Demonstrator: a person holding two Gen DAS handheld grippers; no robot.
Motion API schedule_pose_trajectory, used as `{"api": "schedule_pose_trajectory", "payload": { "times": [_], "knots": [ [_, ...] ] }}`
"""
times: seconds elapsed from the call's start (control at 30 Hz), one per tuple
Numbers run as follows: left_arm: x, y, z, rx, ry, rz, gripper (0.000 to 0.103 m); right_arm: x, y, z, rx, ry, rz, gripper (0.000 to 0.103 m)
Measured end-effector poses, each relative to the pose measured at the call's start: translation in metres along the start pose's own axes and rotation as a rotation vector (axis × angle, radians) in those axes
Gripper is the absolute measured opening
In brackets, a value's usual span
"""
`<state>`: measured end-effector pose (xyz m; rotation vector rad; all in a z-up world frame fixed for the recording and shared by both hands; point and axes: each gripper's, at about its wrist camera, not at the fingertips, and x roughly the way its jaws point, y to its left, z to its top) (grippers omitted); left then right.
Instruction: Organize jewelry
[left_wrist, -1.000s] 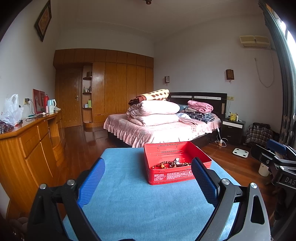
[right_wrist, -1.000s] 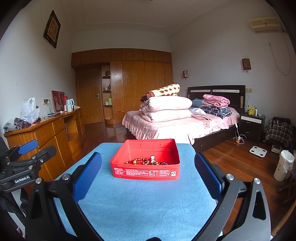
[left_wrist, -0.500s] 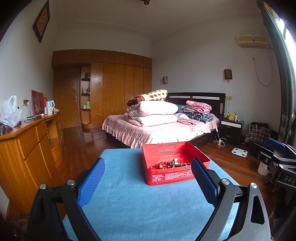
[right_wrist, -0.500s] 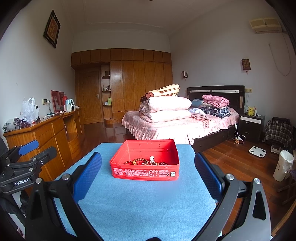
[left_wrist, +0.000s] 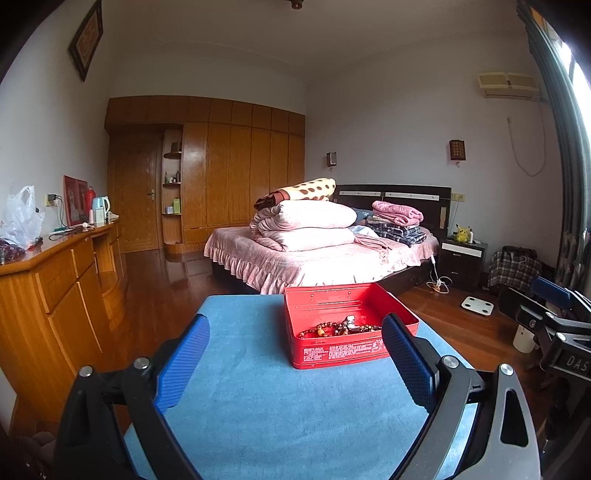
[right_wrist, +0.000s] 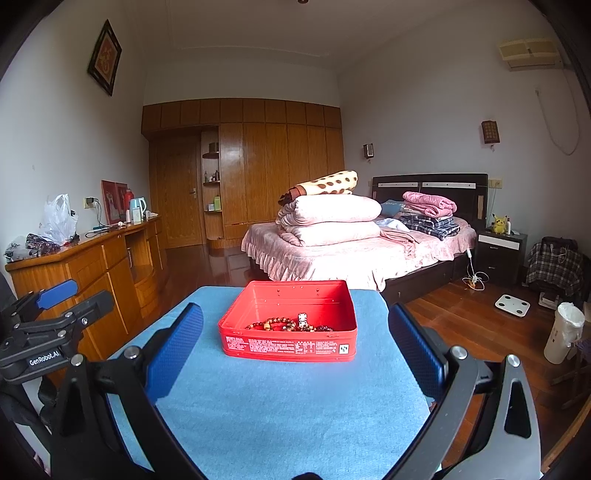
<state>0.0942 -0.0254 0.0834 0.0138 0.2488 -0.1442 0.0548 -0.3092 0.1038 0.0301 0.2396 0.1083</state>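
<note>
On the blue tabletop (right_wrist: 295, 398) sits an open red tin (right_wrist: 288, 343), at twelve o'clock from the right gripper (right_wrist: 295, 332) and about one o'clock from the left gripper (left_wrist: 295, 345). Beaded bracelets (right_wrist: 284, 325) lie heaped inside, against its near wall. Both grippers hover over the near edge, jaws spread wide and holding nothing. Beyond stands a pink bed (left_wrist: 314, 258).

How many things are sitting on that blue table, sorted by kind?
Red tin box: 1
Heap of beaded jewelry inside the box: 1 (separate strands too tangled to count)
Total: 2, both on the blue table
</note>
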Motion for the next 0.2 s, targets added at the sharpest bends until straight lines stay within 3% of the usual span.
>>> {"api": "schedule_pose_trajectory", "payload": {
  "times": [0.2],
  "knots": [
    [-0.0004,-0.0002,-0.0001,-0.001,0.003,0.002,0.092,-0.0006,0.0009,-0.0006,-0.001,-0.001,-0.004,0.097]
  ]
}}
